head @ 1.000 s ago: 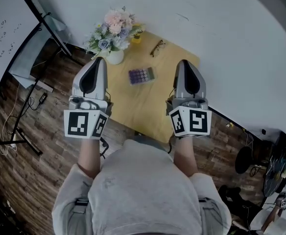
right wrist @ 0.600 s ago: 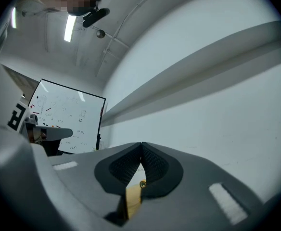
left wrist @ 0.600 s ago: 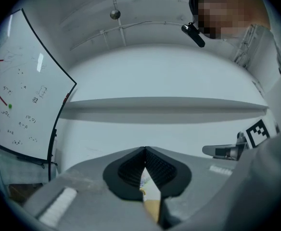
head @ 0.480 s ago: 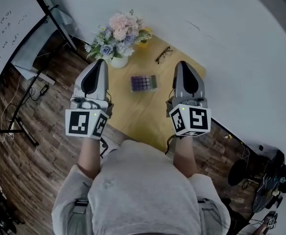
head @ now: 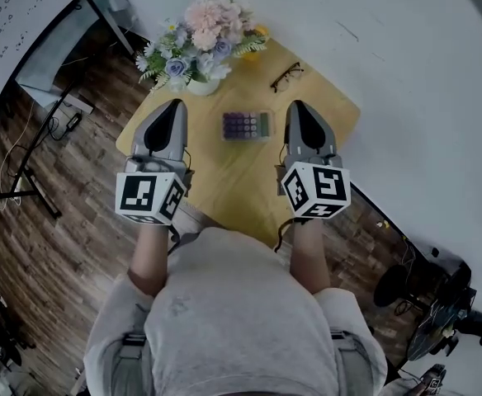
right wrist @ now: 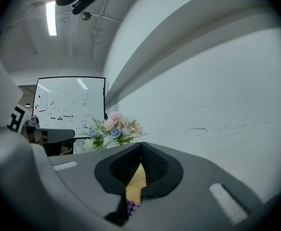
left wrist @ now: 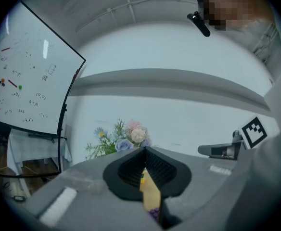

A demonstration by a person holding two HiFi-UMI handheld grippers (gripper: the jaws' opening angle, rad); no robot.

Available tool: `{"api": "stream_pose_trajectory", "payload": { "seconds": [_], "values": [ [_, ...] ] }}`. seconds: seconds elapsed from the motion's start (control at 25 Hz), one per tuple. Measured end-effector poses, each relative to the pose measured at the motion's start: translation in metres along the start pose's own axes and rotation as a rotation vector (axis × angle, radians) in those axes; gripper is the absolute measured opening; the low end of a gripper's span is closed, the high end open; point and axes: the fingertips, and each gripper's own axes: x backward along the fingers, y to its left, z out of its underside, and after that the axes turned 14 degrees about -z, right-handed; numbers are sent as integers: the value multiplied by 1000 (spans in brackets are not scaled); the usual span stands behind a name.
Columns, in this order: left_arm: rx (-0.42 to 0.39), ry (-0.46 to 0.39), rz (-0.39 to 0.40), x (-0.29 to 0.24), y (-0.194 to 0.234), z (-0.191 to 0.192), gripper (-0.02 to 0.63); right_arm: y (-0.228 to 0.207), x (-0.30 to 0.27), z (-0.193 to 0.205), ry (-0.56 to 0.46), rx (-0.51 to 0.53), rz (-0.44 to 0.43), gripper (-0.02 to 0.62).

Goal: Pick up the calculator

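Observation:
The calculator (head: 246,125), purple-keyed with a greenish end, lies flat on the small yellow wooden table (head: 233,180). It sits between my two grippers, which hover over the table's near half and touch nothing. My left gripper (head: 173,106) is to its left, jaws shut and empty. To its right, my right gripper (head: 295,107) is also shut and empty. Through the slit under the left gripper's (left wrist: 144,150) tips a sliver of purple keys (left wrist: 154,214) shows. The right gripper's (right wrist: 141,145) view shows the same keys (right wrist: 132,206) low down.
A white vase of flowers (head: 200,44) stands at the table's far left corner, a small yellow object (head: 260,33) behind it. Black-framed glasses (head: 285,77) lie far right. A whiteboard on a stand (head: 26,48) is at left, the wall beyond, equipment at bottom right.
Both grippers have sunk toward the table and now flank the calculator more closely. Both stayed shut.

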Motion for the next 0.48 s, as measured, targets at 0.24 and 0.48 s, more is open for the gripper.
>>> {"api": "stream_pose_trajectory", "payload": {
  "seconds": [0.24, 0.48],
  "values": [
    [15, 145, -12, -9, -5, 54, 5, -11, -7, 43, 110, -40, -14, 2],
    [52, 313, -30, -22, -8, 111, 6, -23, -15, 92, 230, -114, -39, 2]
  ]
}}
